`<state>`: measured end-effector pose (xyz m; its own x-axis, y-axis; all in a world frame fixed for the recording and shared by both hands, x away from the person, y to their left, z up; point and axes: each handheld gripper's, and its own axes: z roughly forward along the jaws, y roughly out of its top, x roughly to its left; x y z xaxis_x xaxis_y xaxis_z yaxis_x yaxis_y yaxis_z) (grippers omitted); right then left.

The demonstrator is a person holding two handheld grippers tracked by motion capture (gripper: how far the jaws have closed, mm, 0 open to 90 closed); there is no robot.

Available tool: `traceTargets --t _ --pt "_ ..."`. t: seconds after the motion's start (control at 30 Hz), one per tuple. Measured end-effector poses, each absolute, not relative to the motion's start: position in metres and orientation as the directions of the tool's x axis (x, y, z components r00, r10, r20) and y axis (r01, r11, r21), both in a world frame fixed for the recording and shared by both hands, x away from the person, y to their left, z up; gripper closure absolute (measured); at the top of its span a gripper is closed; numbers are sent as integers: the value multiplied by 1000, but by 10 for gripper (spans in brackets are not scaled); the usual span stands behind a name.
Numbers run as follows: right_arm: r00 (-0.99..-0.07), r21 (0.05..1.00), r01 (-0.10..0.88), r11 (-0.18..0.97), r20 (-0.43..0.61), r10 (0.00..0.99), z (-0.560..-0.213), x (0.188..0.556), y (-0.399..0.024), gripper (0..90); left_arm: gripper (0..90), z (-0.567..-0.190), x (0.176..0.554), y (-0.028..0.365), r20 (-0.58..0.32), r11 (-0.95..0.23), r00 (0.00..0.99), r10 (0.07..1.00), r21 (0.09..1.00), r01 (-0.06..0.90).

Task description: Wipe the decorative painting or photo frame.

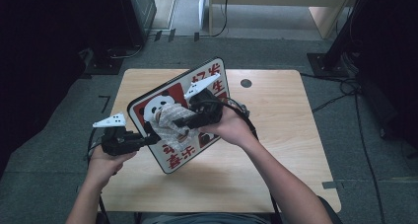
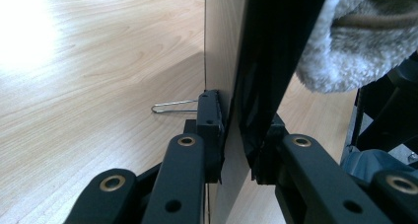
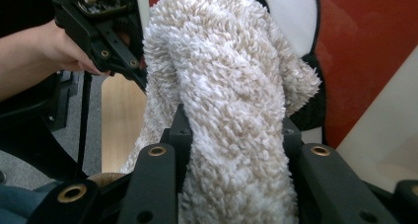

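- The board (image 1: 197,88), a flat sign with a panda picture, red panels and large printed characters, stands tilted above the wooden table (image 1: 276,150), its printed face turned up toward the high camera.
- A fluffy beige-and-white cloth (image 1: 170,123) lies pressed against the board's printed face, over the panda picture, near the board's lower left part in the high view.
- The left gripper (image 1: 148,137) grips the board by its left edge; in the left gripper view its jaws are closed tight on the thin board (image 2: 236,61), one pad on each face, with the cloth (image 2: 355,41) hanging at the upper right.
- The right gripper (image 1: 180,121) clamps the cloth; in the right gripper view the thick pile of cloth (image 3: 231,115) bulges up between the two black jaws and rests against the panda face and red panel of the board (image 3: 365,51) behind it.
- In that same view the left gripper (image 3: 140,78) shows at the upper left with the person's hand around it.
- The left hand (image 1: 106,160) and the right hand (image 1: 231,128) come in from the bottom of the high view, each wrapped around its gripper.
- A small wire clip (image 2: 172,106) lies on the table just beside the board's back side in the left gripper view.
- A round dark cable hole (image 1: 246,83) sits in the table near its far edge, apart from the board.
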<state>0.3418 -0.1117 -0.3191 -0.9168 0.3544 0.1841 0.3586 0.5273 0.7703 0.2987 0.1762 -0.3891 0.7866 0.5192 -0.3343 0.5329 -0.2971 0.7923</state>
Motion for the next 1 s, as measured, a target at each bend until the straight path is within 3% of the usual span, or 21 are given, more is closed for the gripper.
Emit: traceTargets --t 1.0 --pt "-918 733 364 575 179 353 -372 331 -120 647 786 -389 299 177 -337 -301 788 515 790 534"
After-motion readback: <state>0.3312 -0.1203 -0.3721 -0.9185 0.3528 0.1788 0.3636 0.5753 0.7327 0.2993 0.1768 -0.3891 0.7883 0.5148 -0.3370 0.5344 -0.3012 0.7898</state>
